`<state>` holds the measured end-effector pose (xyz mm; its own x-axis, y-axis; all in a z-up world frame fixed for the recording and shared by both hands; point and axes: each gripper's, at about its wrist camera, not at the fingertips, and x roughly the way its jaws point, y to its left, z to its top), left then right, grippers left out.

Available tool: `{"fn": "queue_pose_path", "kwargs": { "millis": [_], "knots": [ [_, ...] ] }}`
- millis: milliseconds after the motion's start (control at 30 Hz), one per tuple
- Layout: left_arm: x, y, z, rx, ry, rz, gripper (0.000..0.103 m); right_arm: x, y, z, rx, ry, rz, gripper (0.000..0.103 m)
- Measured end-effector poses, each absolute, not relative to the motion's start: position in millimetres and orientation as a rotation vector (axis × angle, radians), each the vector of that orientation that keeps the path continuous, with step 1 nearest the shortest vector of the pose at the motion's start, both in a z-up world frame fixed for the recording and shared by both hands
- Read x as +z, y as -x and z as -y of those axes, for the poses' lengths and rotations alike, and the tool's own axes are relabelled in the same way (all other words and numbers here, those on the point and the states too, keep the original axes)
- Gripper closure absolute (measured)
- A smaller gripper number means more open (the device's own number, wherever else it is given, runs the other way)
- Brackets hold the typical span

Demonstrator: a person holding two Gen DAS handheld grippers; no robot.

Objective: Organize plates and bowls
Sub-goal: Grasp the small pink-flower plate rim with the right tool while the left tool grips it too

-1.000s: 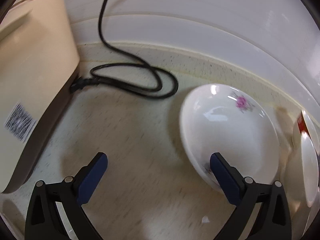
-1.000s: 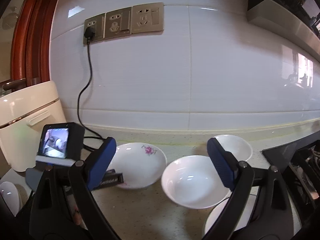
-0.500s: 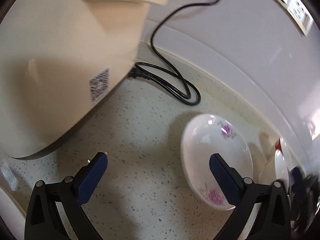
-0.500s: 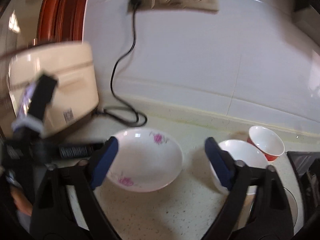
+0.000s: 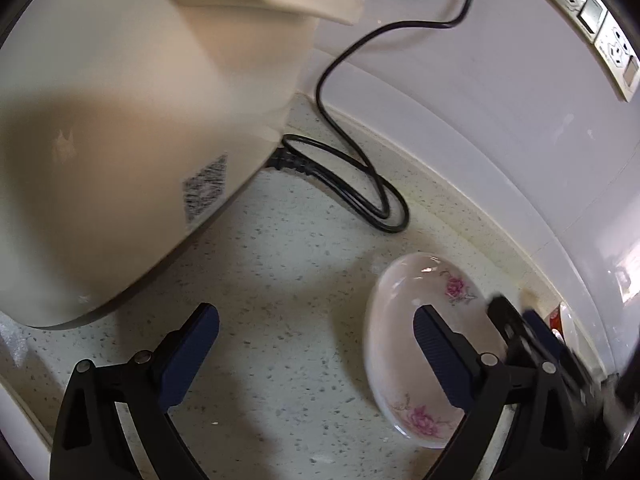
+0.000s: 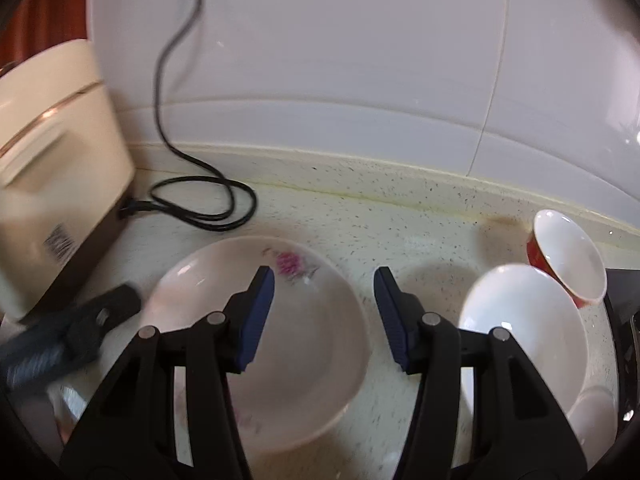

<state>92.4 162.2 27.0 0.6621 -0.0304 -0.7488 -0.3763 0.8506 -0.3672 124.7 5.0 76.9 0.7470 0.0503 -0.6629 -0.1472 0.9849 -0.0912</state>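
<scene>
A white flowered plate (image 6: 304, 344) lies on the speckled counter; it also shows in the left wrist view (image 5: 404, 344). My right gripper (image 6: 324, 312) is open and hangs over the plate's right rim, one finger above the plate, the other outside it. My left gripper (image 5: 316, 344) is open and empty over bare counter, its right finger (image 5: 440, 352) in front of the plate. A plain white bowl (image 6: 524, 336) and a tilted red-and-white cup (image 6: 568, 252) stand to the right.
A cream rice cooker (image 5: 132, 120) fills the left; it also shows in the right wrist view (image 6: 52, 168). Its black cord (image 6: 200, 204) loops on the counter by the tiled wall. A dark stove edge (image 6: 624, 308) is at far right. Wall sockets (image 5: 600, 16) sit above.
The right gripper has dropped closer to the flowered plate and narrowed its opening. The left gripper has pulled back a little, so more of the rice cooker shows.
</scene>
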Motion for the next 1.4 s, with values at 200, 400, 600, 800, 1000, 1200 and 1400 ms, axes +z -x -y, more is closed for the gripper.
{"fn": "queue_pose_path", "kwargs": {
  "millis": [200, 400, 600, 800, 1000, 1200, 1400],
  "knots": [
    [27.6, -91.3, -162.4, 0.184, 0.561, -0.831, 0.006, 66.9, -171.6, -23.0, 0.092, 0.238, -0.891, 0.046],
    [26.3, -94.4, -165.9, 0.185, 0.59, -0.836, 0.006, 48.5, -176.2, -30.6, 0.119, 0.279, -0.975, 0.043],
    [30.4, -84.3, -170.2, 0.172, 0.609, -0.851, 0.006, 48.0, -141.2, -15.9, 0.162, 0.256, -0.971, 0.07],
    [34.6, -79.9, -168.8, 0.18, 0.588, -0.851, 0.006, 51.8, -109.0, -0.6, 0.149, 0.191, -0.93, 0.054],
    [21.6, -91.1, -159.1, 0.189, 0.528, -0.91, 0.006, 46.7, -99.9, -3.5, 0.164, 0.184, -0.931, 0.045],
    [18.6, -97.9, -149.1, 0.236, 0.422, -0.93, 0.017, 42.6, -88.5, 4.4, 0.224, 0.071, -0.915, 0.076],
    [20.8, -96.0, -140.1, 0.221, 0.315, -0.927, 0.076, 43.7, -74.2, 15.5, 0.269, -0.025, -0.881, 0.084]
  ]
}}
